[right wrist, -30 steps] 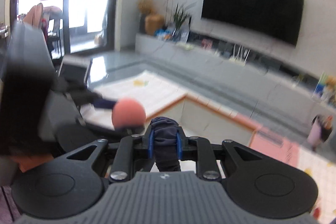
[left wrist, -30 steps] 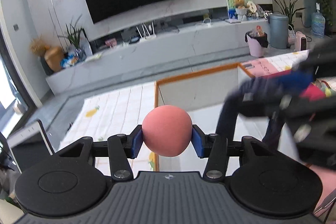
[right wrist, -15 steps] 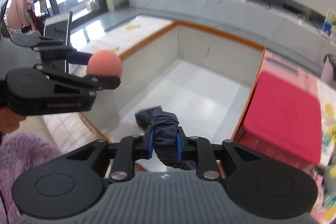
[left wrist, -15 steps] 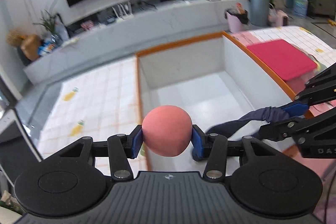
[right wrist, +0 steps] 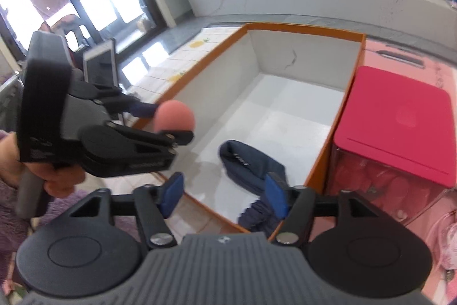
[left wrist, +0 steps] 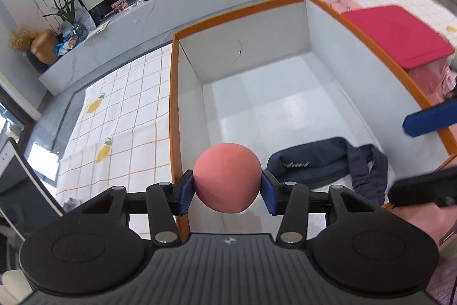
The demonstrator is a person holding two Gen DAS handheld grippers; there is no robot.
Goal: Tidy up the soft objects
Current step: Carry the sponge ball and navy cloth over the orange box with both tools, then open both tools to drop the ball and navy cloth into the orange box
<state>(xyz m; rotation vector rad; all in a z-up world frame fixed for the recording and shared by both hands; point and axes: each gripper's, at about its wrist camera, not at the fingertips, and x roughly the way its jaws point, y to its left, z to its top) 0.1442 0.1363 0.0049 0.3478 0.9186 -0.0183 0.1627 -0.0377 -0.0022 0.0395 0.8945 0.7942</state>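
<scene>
My left wrist camera sits behind the left gripper (left wrist: pixel 227 190), close above the near left corner of the white box (left wrist: pixel 325 47), looking down and forward toward the TV wall at 12 o'clock. My right wrist camera rides behind the right gripper (right wrist: pixel 224 197), at the box's near right corner, angled toward 11 o'clock. Both views share the box interior, the navy cloth (left wrist: pixel 322 162) (right wrist: pixel 251 162), the red lid (left wrist: pixel 397 36) (right wrist: pixel 397 122), and each sees the other gripper.
</scene>
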